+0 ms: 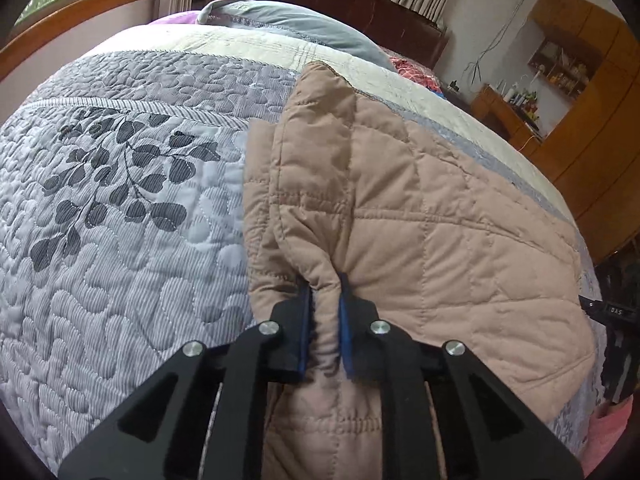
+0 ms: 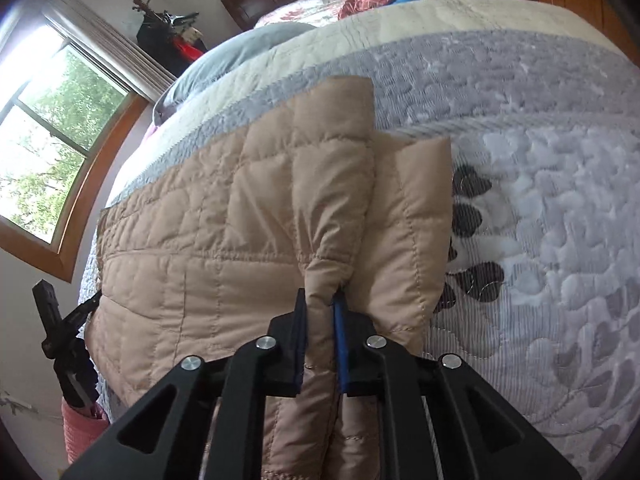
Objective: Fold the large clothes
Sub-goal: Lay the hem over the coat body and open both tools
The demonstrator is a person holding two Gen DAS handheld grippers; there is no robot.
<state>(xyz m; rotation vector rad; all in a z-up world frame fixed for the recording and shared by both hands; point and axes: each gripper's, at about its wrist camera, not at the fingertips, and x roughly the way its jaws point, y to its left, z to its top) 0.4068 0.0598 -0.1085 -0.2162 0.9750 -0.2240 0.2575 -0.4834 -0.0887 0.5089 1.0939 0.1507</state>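
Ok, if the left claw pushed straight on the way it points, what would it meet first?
The left claw is already shut on a bunched fold of the tan quilted padded jacket. Straight on, it would probably press into more of that jacket, then the grey leaf-print quilted bedspread beneath.

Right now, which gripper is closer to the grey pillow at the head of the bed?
Left, though not by much. The left gripper pinches the tan quilted jacket on the grey pillow's side; the right gripper grips the jacket's opposite edge.

Matt quilted cloth jacket (image 1: 420, 216) – stitched cloth bedspread (image 1: 132, 216) beneath.
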